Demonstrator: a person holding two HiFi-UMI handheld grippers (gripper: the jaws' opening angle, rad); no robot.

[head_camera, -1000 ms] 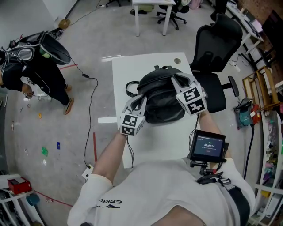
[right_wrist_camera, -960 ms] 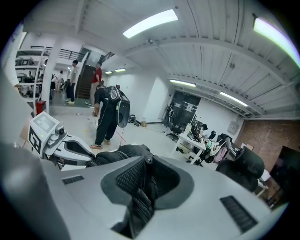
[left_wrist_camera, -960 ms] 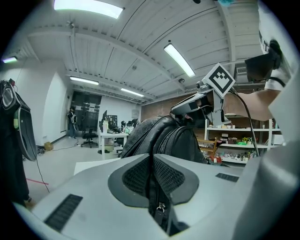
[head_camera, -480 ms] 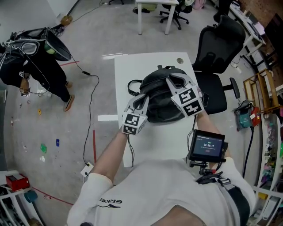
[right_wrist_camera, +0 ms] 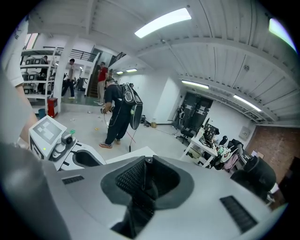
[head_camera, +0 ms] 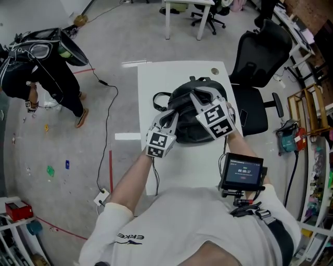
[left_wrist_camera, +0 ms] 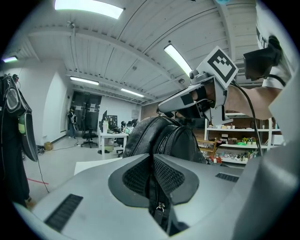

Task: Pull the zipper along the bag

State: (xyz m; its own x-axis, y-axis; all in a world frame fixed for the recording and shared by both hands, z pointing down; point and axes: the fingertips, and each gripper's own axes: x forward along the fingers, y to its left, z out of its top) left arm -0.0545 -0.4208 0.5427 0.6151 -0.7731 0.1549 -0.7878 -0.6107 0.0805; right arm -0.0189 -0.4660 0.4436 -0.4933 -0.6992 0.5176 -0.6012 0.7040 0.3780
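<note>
A black leather backpack [head_camera: 195, 124] stands on the white table [head_camera: 153, 78] in the head view. My left gripper [head_camera: 170, 115] is at the bag's left side, shut on a fold of bag fabric [left_wrist_camera: 151, 180] beside the zipper track; a small metal slider [left_wrist_camera: 161, 206] shows just below the pads. My right gripper [head_camera: 194, 96] reaches over the top of the bag and is shut on a thin black zipper pull [right_wrist_camera: 143, 177]. The left gripper view shows the backpack [left_wrist_camera: 159, 138] rising behind the jaws, and the right gripper [left_wrist_camera: 197, 96] above it.
A black office chair [head_camera: 257, 57] stands right of the table. A person in black [head_camera: 44, 65] with gear stands on the floor at the left, near a cable [head_camera: 106, 124]. A small monitor [head_camera: 242, 171] hangs at my chest. A white desk [head_camera: 182, 8] is farther back.
My right gripper has moved left across the top of the bag, holding the zipper pull. The left gripper has kept its hold on the bag's side.
</note>
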